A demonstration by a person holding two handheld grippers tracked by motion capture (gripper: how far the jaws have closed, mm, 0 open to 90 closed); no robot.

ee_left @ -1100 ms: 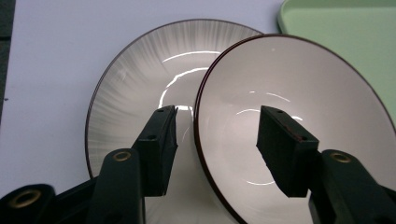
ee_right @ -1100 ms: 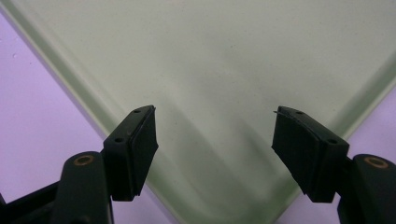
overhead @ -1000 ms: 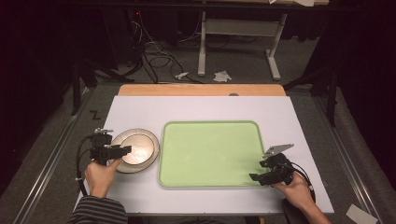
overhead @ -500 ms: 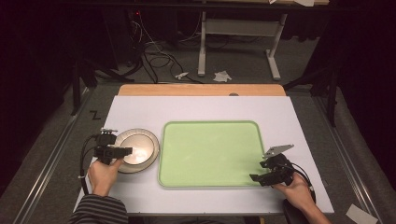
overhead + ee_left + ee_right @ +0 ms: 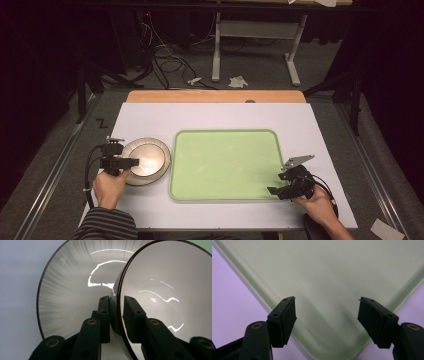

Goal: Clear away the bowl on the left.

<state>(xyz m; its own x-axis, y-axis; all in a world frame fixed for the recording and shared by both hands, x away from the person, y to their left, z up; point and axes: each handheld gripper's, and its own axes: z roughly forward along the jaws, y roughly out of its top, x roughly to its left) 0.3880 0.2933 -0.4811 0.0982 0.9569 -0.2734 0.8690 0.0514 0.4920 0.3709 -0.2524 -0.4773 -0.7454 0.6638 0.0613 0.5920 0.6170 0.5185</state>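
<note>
Left gripper (image 5: 116, 307) at the near left rim of a glossy grey-white ceramic bowl with a dark edge (image 5: 146, 161), which sits on the white table (image 5: 215, 117) just left of the pale green rectangular plastic tray (image 5: 225, 164). Its jaws have just been closing and now straddle the upper of two nested bowl walls, pads against the rim. Right gripper (image 5: 327, 315) hovers over the tray's near right corner, jaws wide apart, holding nothing.
</note>
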